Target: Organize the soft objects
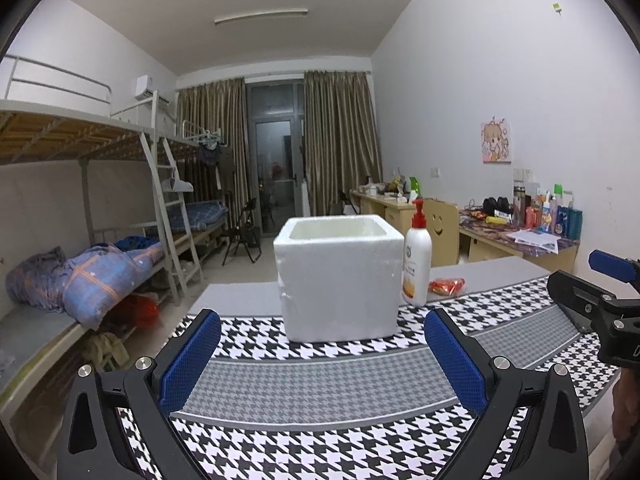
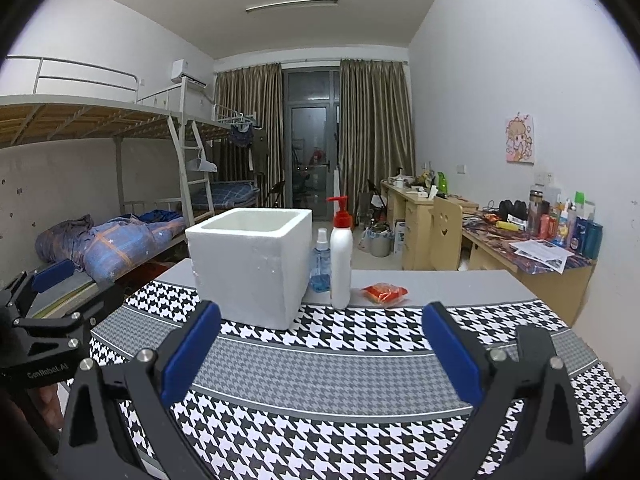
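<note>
While both blue-padded grippers, left (image 1: 322, 354) and right (image 2: 320, 350), hover spread wide and empty above the houndstooth cloth (image 2: 320, 432), the white square foam box (image 2: 250, 264) stands beside a white red-capped pump bottle (image 2: 341, 256)

Dormitory room, white walls and white ceiling. One ceiling tube light (image 1: 261, 15), unlit in appearance. Far wall: glazed balcony door (image 2: 310, 160), dark beyond, flanked by brown curtains (image 2: 374, 136) drawn back. Wall-mounted air conditioner (image 2: 188, 73) upper left. Left side: metal bunk beds (image 1: 100, 168) with ladder (image 1: 170, 216), blue checked bedding (image 1: 92, 276) rumpled on the lower bunk. Right side: row of wooden desks (image 2: 532, 268), tops cluttered with bottles and papers. Cartoon poster (image 2: 519, 140) above. Pale tiled floor (image 1: 256, 268).
</note>
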`<action>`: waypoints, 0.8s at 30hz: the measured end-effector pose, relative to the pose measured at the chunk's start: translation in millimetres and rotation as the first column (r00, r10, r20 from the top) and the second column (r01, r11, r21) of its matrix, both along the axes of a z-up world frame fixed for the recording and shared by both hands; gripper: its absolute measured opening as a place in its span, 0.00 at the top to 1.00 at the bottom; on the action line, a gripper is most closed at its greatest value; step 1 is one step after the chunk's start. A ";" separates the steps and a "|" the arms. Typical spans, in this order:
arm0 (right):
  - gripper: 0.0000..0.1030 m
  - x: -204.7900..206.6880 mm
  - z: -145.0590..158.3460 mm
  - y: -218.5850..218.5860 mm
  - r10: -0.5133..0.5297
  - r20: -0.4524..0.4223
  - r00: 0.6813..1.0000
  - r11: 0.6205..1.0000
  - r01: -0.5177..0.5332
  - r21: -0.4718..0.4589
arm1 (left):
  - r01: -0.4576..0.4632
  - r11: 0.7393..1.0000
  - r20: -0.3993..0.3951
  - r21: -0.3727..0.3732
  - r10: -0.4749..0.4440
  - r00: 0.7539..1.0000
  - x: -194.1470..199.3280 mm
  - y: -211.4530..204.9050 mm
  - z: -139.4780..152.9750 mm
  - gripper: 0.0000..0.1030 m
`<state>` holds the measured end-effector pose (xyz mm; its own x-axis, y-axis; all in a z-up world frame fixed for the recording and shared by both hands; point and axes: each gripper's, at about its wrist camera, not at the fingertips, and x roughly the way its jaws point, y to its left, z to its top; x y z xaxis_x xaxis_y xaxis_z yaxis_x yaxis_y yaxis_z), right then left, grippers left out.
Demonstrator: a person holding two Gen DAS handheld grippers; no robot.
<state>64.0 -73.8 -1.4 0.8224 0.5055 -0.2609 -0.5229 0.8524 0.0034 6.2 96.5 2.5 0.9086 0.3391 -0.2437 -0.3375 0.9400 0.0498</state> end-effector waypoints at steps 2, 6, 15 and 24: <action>0.01 -0.3 -3.6 2.0 0.003 -0.005 1.000 1.000 -0.003 -0.006 | 0.002 1.000 -0.009 -0.008 -0.002 1.000 1.2 1.1 -3.9 0.01; 0.01 -1.3 -10.0 3.6 -0.006 -0.007 1.000 1.000 0.006 -0.014 | 0.007 1.000 -0.011 -0.011 -0.007 1.000 1.5 3.4 -8.6 0.01; 0.01 -3.5 -17.1 -2.7 -0.017 -0.011 1.000 1.000 0.017 0.015 | 0.007 1.000 -0.023 -0.020 -0.007 1.000 1.5 5.5 -14.7 0.01; 0.01 -1.1 -25.1 -5.2 -0.021 -0.026 0.999 1.000 0.021 0.009 | 0.010 0.999 -0.037 -0.032 -0.011 0.999 4.3 4.2 -23.2 0.01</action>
<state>63.0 -79.0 -26.4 0.8259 0.4907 -0.2775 -0.5046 0.8630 0.0244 10.5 100.7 -20.6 0.9024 0.3207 -0.2877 -0.3257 0.9449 0.0316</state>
